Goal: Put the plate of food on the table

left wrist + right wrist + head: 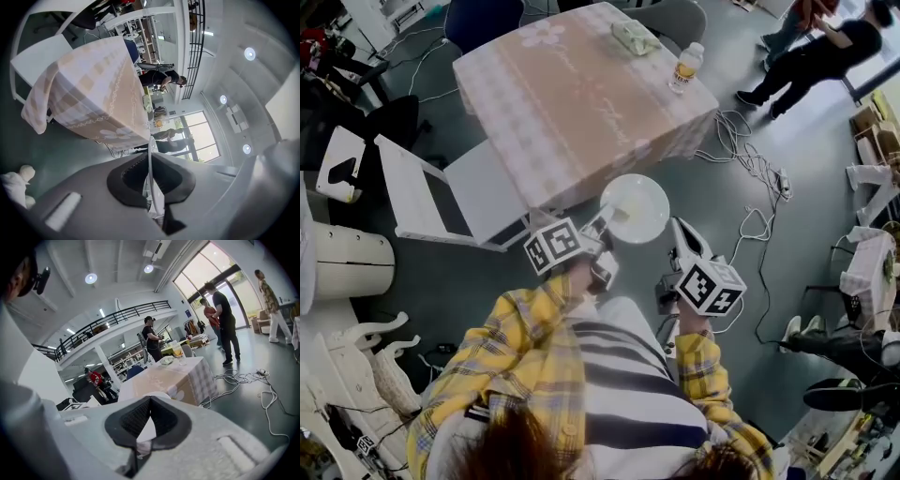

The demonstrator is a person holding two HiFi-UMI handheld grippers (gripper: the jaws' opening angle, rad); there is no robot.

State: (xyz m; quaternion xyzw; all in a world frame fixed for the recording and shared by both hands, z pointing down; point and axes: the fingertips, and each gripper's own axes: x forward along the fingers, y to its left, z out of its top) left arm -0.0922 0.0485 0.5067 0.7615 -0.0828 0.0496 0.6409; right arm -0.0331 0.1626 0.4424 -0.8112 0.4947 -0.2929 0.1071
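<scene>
**Round white plate point(636, 208) hovering just off the pink-clothed counter point(562, 103)**

On the left gripper point(602, 223), the fingers point(125, 180) are clamping the plate's rim; on the right gripper point(677, 228), the fingers point(133, 420) are pressing together beside its opposite edge, above the grey floor point(787, 281).

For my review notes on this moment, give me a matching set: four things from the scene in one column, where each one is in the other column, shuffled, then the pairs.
1 plate
2 bottle
3 pale green cloth
4 white chair

A standing on the table, near its right edge
B on the floor, left of the table
C rim clamped in the left gripper, short of the table
D lying at the table's far end

Pairs: 1-C, 2-A, 3-D, 4-B
</scene>
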